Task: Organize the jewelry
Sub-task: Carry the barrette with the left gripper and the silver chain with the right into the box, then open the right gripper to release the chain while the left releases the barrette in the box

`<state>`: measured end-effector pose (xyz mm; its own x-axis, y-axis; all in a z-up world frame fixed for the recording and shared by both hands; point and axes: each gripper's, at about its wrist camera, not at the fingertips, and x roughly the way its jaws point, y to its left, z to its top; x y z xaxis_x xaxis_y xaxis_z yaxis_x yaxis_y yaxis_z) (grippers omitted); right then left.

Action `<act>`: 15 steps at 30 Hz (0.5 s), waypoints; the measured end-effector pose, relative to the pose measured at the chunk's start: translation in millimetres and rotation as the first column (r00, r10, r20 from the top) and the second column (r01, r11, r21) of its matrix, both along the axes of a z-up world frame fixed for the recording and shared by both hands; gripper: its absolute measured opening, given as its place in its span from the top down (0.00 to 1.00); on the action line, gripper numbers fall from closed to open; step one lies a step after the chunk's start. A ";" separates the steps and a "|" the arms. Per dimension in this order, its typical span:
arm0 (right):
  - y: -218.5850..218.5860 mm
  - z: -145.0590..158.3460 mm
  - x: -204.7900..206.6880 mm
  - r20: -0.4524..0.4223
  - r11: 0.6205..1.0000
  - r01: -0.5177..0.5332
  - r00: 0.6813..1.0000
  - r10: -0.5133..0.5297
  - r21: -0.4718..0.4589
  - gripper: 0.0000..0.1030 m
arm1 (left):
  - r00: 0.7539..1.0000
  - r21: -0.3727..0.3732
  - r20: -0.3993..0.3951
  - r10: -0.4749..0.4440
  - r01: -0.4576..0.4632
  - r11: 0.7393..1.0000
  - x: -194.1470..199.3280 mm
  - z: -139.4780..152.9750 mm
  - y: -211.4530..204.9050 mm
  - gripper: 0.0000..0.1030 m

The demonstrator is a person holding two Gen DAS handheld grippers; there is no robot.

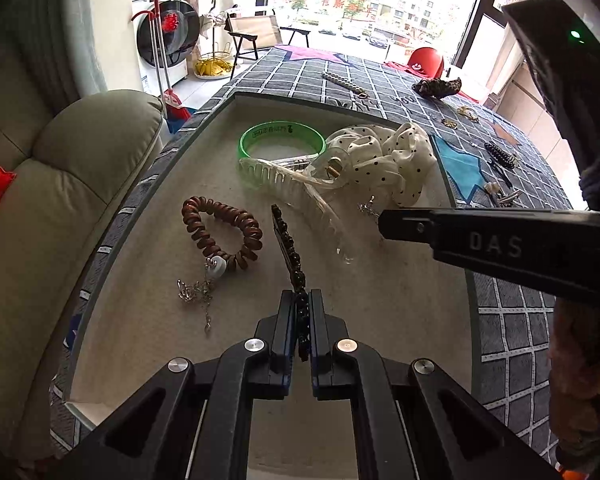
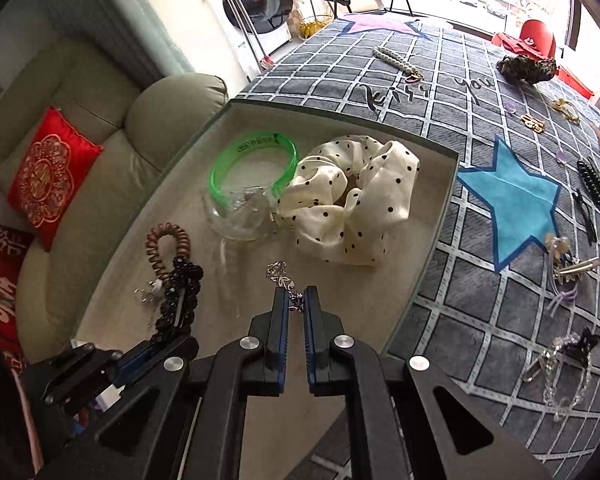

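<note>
Right now I have both grippers over the tray (image 1: 456,240), each with a piece in it. My left gripper (image 1: 301,300) is nearly closed, its fingers (image 1: 286,320) pinching the near end of a black beaded clip (image 1: 286,240), whose far end slants away over the tray floor; I judge I'm holding it low so it can be laid flat beside the brown coil tie (image 1: 220,232) to its left. My right gripper (image 2: 296,300) is likewise almost shut, gripping a thin silver chain (image 2: 278,274) that runs out ahead of the tips onto the tray, near the dotted scrunchie (image 2: 352,196). I judge the chain is pinched at one end because it is limp and would bunch if scooped. Already in the tray at the far side are a green bangle (image 1: 282,140) and a clear claw clip (image 1: 296,188) leaning on it, so collecting seems well along, though a pearl strand (image 2: 394,60), a leopard scrunchie (image 2: 526,68) and several clips are scattered on the checked cloth (image 2: 480,320) to the right. The right tool's side reads "DAS" in the left view; the cloth carries cursive lettering I can't read surely, and the bangle's print is too small to make out.
</note>
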<state>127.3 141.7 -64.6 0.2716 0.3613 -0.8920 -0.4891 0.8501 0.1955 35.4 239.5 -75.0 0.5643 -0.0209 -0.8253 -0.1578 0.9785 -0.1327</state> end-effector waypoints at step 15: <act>5.9 -11.5 10.5 -0.018 1.000 0.014 1.000 -0.014 -0.012 0.92 | 1.000 0.004 -0.027 0.013 -0.013 1.000 3.0 -4.2 0.1 0.92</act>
